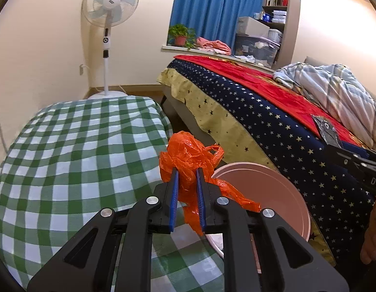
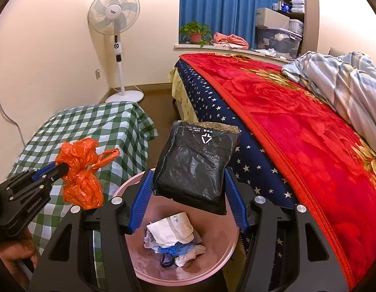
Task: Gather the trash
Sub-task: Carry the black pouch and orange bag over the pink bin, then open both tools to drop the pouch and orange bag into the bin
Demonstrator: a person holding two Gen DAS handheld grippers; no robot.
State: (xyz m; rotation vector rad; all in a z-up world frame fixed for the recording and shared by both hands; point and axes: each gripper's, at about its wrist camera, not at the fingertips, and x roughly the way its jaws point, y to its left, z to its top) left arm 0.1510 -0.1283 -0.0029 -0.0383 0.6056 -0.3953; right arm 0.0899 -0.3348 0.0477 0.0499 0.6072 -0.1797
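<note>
My left gripper (image 1: 187,174) is shut on a crumpled orange plastic bag (image 1: 188,157) and holds it over the edge of the green checked table, just left of the pink trash bin (image 1: 280,189). The bag and left gripper also show in the right wrist view (image 2: 79,170). My right gripper (image 2: 188,177) holds a black foil packet (image 2: 196,160) between its blue pads (image 2: 141,194), above the pink bin (image 2: 224,250). The bin holds crumpled white paper (image 2: 171,228) and blue plastic scraps. The right gripper's black packet shows at the right in the left wrist view (image 1: 326,131).
A table with a green checked cloth (image 1: 73,150) stands left of the bin. A bed with a red blanket (image 2: 297,126) and starry sheet is close on the right. A standing fan (image 2: 116,24) is by the far wall. A window sill holds a potted plant (image 2: 195,32).
</note>
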